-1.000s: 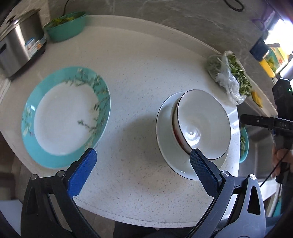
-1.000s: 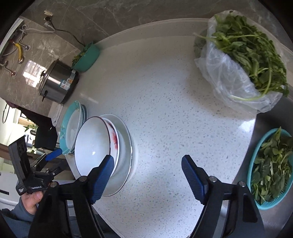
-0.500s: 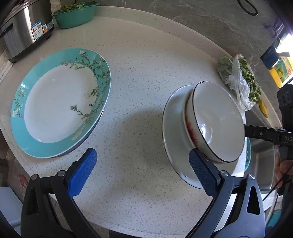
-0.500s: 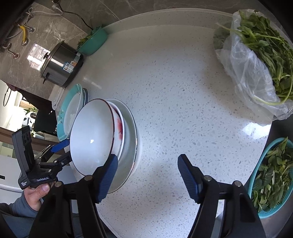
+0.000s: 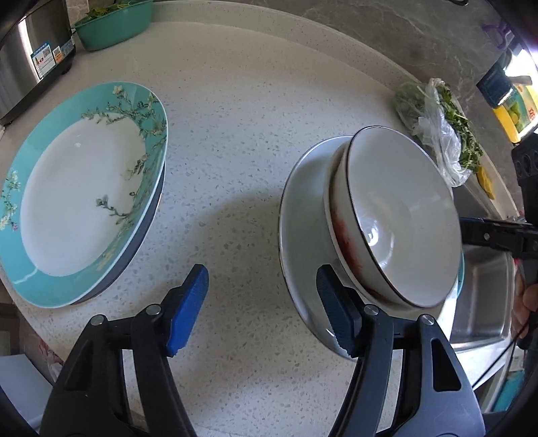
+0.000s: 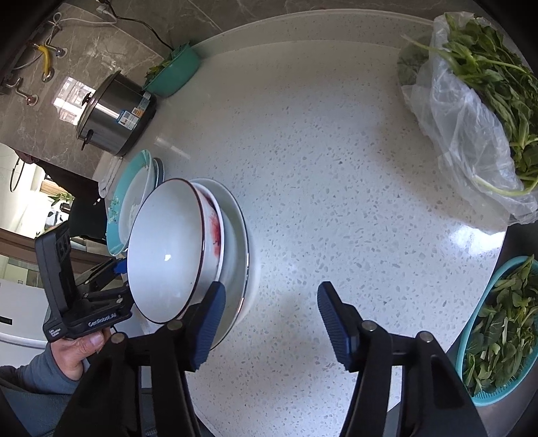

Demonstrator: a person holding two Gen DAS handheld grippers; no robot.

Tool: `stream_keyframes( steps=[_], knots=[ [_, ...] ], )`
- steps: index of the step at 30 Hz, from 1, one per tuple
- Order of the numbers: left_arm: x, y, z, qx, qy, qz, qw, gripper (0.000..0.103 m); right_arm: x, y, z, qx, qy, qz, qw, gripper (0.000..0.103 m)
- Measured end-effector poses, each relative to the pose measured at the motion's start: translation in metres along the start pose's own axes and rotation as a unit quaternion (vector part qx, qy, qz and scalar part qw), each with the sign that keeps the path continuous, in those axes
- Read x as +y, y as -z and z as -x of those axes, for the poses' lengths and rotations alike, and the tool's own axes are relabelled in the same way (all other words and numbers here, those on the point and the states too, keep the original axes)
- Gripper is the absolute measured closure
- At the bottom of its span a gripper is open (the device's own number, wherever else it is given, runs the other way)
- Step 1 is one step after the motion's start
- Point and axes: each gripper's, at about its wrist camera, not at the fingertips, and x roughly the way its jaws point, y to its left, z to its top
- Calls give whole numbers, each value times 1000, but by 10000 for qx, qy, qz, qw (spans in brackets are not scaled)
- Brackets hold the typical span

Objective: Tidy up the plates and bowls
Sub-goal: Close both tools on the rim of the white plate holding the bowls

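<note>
While both grippers hang over the speckled white counter (image 5: 235, 111), the stacked bowls serve as the middle of everything. A white bowl with a dark rim (image 5: 403, 218) sits nested in a red-splashed bowl (image 5: 346, 242), and the pair rests on a plain white plate (image 5: 302, 208).

Just left of that plate, the left gripper (image 5: 262, 309) has its blue pads apart and closing. One pad (image 5: 336, 316) stands against the plate's near rim below the bowls; the other (image 5: 186, 309) is over bare counter. Nothing is pinched between them.

Over the plate's opposite side, the right gripper (image 6: 269, 322) is likewise apart and closing. Its left pad (image 6: 208, 322) lies at the rim of the plate (image 6: 237, 242), just under the dark-rimmed bowl (image 6: 164, 248); whether it touches is unclear. Its other pad (image 6: 336, 322) is over empty counter.

Well left of the bowls lies a teal floral plate (image 5: 84, 188) atop a darker plate. Beyond it stand a steel cooker (image 5: 27, 50) and a teal basin of greens (image 5: 114, 20). Far right of the bowls sits a plastic bag of greens (image 6: 477, 111), with a teal colander of leaves (image 6: 504, 329) nearer the edge. A hand (image 6: 77, 349) grips the left tool's handle.
</note>
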Motion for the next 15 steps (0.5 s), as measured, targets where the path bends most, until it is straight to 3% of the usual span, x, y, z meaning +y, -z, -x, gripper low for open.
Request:
stream_keyframes(
  steps=[8, 10, 15],
  knots=[
    [-14, -12, -20, 22, -123, -118, 9999, 40, 0, -3, -16, 162, 111, 118, 9997, 45],
    [-14, -13, -26, 61, -122, -75, 9999, 50, 0, -5, -21, 183, 124, 144, 9997, 46],
    [-17, -10, -30, -10, 17, -159, 9999, 63, 3, -5, -32, 205, 108, 278, 9993, 47]
  ],
)
